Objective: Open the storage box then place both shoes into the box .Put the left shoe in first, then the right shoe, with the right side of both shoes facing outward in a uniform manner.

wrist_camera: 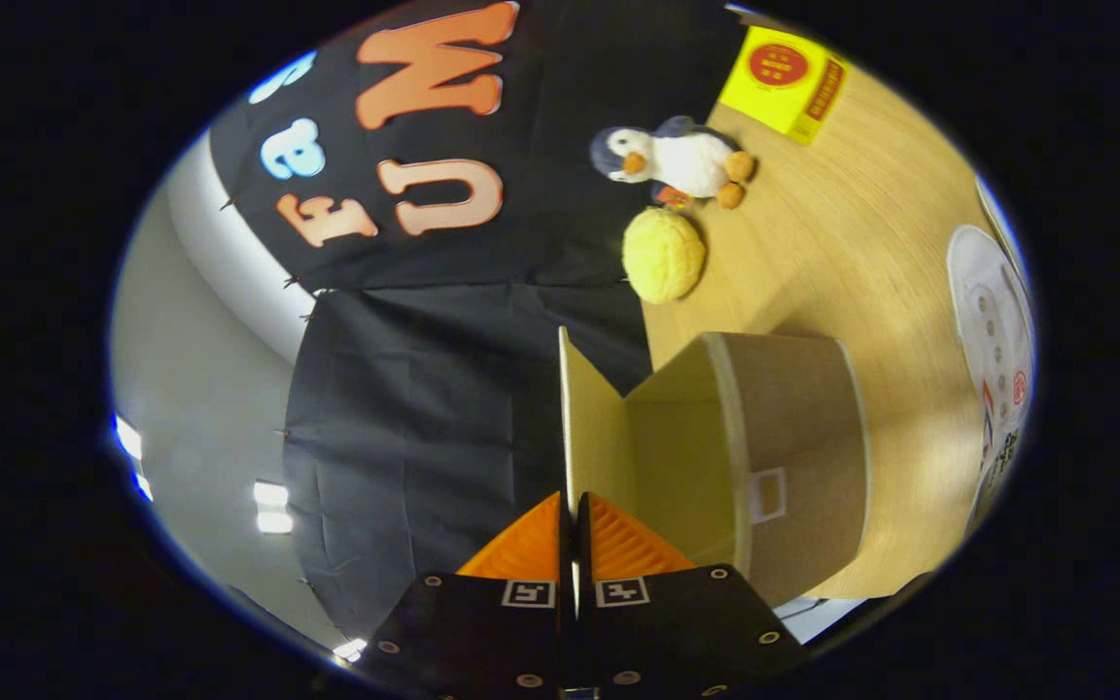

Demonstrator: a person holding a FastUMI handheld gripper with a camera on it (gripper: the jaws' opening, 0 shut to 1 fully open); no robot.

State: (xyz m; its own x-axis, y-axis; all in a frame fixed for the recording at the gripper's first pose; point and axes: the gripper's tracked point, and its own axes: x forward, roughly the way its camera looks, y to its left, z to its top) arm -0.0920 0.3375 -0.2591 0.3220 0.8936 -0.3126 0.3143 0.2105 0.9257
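Between the two fingers of the gripper (575, 520), in the gripper view, sits the thin edge of the storage box's lid (594, 428); the jaws are drawn narrow and both fingers appear pressed on that flap, one on each face. The whole view is rolled sideways, so the wooden table (842, 243) rises along one side and the dark booth wall lies opposite. The storage box (793, 437) lies just ahead of the fingers and to one side of them, its brown wall curved and its pale inside already showing where the lid stands away from the rim. A white shoe (993, 340) rests on the table well beyond the box; whether it is the left or the right one I cannot tell. Further off lie a yellow plush ball (663, 255), a toy penguin (682, 158) just past it, and a yellow carton (784, 83).

My judgement is that the opening step is in hand and partly done. To do it well, the grip should stay firm on the flap and follow the hinge's arc, not pull straight, so the light box does not drag or tip; the lid wants to go fully back before letting go, leaving the mouth free for the shoes
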